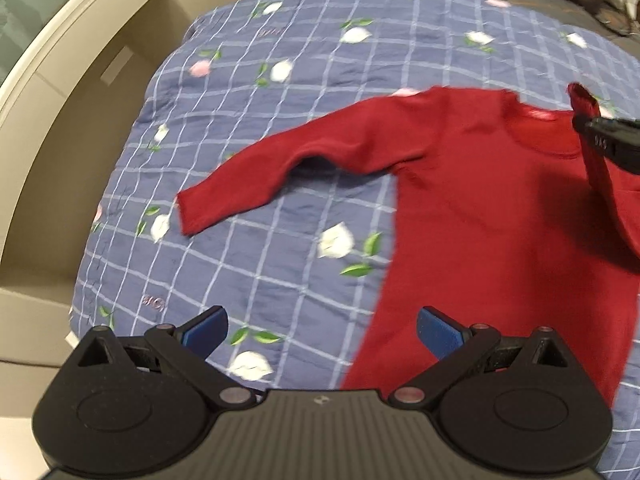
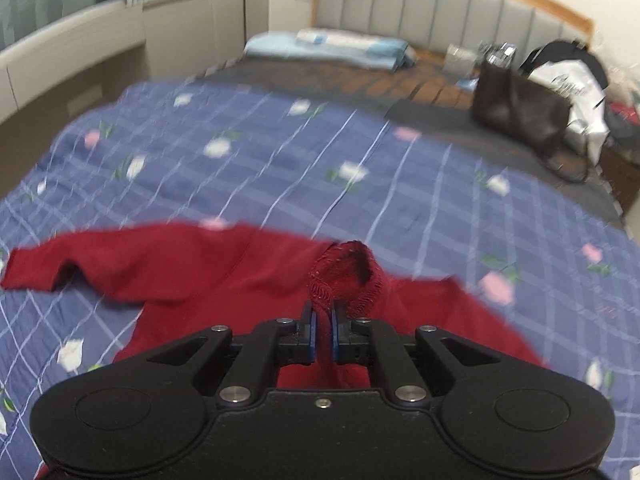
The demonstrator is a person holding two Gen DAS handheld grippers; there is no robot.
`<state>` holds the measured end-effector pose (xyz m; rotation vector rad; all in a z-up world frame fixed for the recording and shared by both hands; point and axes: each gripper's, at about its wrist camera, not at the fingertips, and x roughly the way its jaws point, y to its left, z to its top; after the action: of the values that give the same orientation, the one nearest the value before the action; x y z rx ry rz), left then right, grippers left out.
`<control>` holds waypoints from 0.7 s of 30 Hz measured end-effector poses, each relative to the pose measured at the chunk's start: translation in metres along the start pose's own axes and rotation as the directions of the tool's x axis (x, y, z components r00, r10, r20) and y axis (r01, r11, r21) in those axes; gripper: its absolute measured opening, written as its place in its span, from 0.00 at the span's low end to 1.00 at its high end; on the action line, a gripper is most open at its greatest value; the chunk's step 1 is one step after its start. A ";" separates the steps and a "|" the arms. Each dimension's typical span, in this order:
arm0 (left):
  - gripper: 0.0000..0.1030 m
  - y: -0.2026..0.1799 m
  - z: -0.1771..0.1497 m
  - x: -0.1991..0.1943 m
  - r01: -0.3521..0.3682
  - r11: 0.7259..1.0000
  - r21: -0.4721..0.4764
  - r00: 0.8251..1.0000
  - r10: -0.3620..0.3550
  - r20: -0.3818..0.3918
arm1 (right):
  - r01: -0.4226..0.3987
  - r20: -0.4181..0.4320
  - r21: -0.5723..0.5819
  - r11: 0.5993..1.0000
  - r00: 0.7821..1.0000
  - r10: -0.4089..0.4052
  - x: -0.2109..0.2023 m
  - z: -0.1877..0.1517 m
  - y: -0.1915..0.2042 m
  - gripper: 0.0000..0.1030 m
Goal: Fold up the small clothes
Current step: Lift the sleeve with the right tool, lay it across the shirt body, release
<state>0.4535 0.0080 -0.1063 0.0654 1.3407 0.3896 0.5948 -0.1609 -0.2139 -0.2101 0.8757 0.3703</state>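
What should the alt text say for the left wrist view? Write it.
A small red long-sleeved top lies flat on a blue floral checked quilt, one sleeve spread out. The open left gripper hovers over its hem, and the right gripper lifts the other sleeve cuff.

Left hand-held gripper (image 1: 322,334): black linkage, ribbed grey body, blue pads (image 1: 438,330), silver pivot screws.
Right hand-held gripper (image 2: 323,330): matte black, blue-lined fingers (image 2: 312,332), silver screws.

Bare quilt (image 1: 280,152) beside sweater (image 1: 480,200)
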 end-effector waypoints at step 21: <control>1.00 0.070 0.007 0.028 0.047 0.988 -0.149 0.999 -0.050 -0.014 | -0.095 -0.183 0.069 0.993 0.977 0.107 0.029 -0.052 0.060 0.78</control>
<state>0.4488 0.0829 -0.1121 -0.0952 1.3246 0.4488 0.5512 -0.1164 -0.2705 -0.1462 1.0838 0.4231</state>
